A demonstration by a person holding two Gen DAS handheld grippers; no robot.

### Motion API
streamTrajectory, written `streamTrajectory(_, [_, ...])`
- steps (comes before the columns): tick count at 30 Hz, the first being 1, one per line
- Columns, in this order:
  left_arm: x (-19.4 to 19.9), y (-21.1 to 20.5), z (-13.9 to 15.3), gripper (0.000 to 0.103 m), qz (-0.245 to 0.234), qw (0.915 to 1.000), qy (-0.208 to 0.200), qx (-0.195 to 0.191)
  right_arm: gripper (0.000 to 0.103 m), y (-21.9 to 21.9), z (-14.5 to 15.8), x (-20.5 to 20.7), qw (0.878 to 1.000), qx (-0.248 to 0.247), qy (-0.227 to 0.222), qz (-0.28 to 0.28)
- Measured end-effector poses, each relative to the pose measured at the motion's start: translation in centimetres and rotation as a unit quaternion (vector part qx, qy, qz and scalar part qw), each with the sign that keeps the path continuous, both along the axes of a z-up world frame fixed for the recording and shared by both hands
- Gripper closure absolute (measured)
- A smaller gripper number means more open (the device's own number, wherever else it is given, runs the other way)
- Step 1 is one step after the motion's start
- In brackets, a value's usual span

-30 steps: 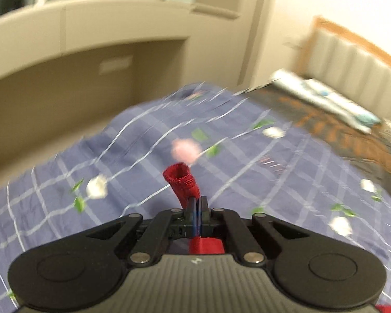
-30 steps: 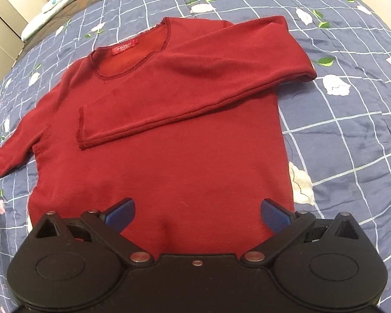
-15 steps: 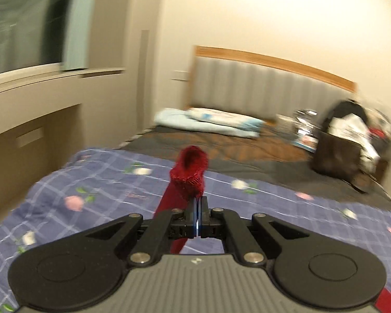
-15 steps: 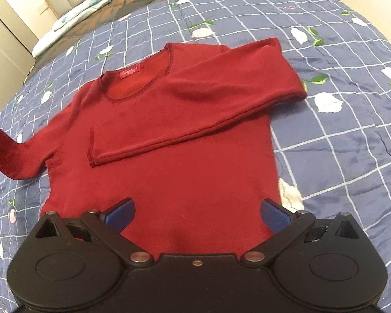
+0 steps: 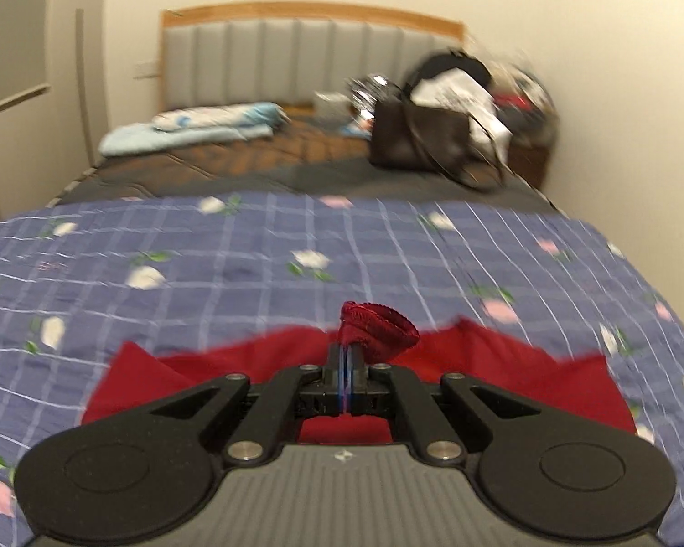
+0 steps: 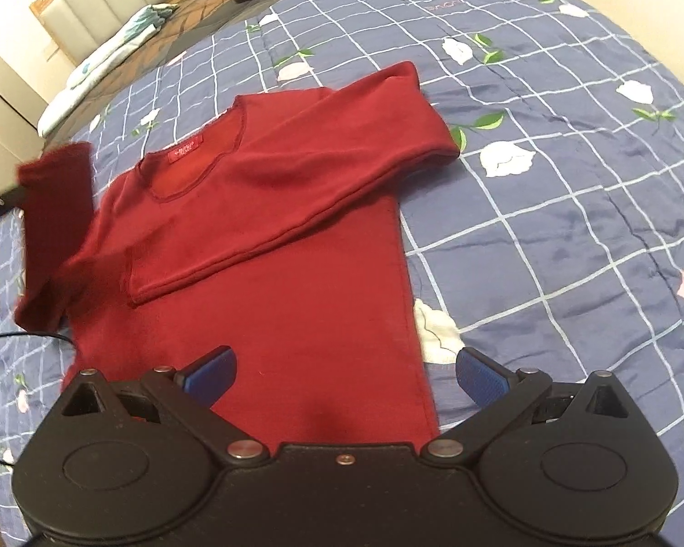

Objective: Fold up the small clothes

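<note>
One red knit sweater (image 6: pixel 269 246) lies face up on the blue checked floral quilt (image 6: pixel 547 191) of the bed, with one sleeve already laid across its chest. My left claw (image 5: pixel 347 355) is pressed together on the cuff of the other sleeve (image 6: pixel 54 219), which hangs lifted and a little blurred at the sweater's far side. My right claw (image 6: pixel 344 376) is spread wide and holds nothing, low over the hem.

I judge the knit soft, light and limp: it will drape and sag from any pinch, and its rolled edges may curl. The cuff is a sound hold for a sleeve; for the body I would take the hem corners or the side seam, where the layers are thick enough to pinch together.

Open quilt lies all round the sweater, widest on the side of the folded sleeve. A dark cable (image 6: pixel 27 335) runs just beside the lifted sleeve and could snag. The brown bag (image 5: pixel 422 141) and folded bedding (image 5: pixel 191 130) near the headboard are well apart.
</note>
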State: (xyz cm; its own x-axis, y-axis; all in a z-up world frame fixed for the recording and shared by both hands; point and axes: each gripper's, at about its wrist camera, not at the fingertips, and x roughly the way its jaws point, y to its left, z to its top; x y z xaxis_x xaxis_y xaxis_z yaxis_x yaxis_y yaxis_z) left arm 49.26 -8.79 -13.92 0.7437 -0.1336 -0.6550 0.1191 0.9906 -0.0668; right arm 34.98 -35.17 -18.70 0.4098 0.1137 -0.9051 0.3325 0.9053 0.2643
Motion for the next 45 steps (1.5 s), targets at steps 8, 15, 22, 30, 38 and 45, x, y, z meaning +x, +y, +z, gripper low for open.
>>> streamTrajectory(8, [-2.3,-2.5,-3.8,0.103,-0.040,0.9974,0.060,-0.006,0.001,-0.6,0.0,1.6,0.999,0.036,-0.014,0.010])
streamTrajectory(15, [-2.1,-2.1,-5.4,0.097,-0.038,0.9917,0.121,-0.021,0.001,-0.3,-0.5,2.9,0.999,0.042,-0.015,0.017])
streamTrajectory(22, [-1.5,1.9,-6.6,0.059,0.005,0.9786,0.191,-0.077,0.002,1.8,-1.4,5.1,0.997,0.074,-0.018,0.029])
streamTrajectory(30, [-2.7,7.4,-5.4,0.030,0.053,0.9764,0.186,-0.095,0.006,4.7,-2.9,8.8,0.987,0.162,-0.022,0.001])
streamTrajectory(38, [-2.8,13.6,-5.5,0.018,0.152,0.9705,0.181,-0.048,0.033,9.3,-5.3,12.0,0.989,0.145,0.012,0.018])
streamTrajectory(45, [-1.5,17.9,-5.4,0.017,0.224,0.9588,0.169,-0.045,0.102,11.4,-4.7,12.6,0.994,0.082,0.011,0.072])
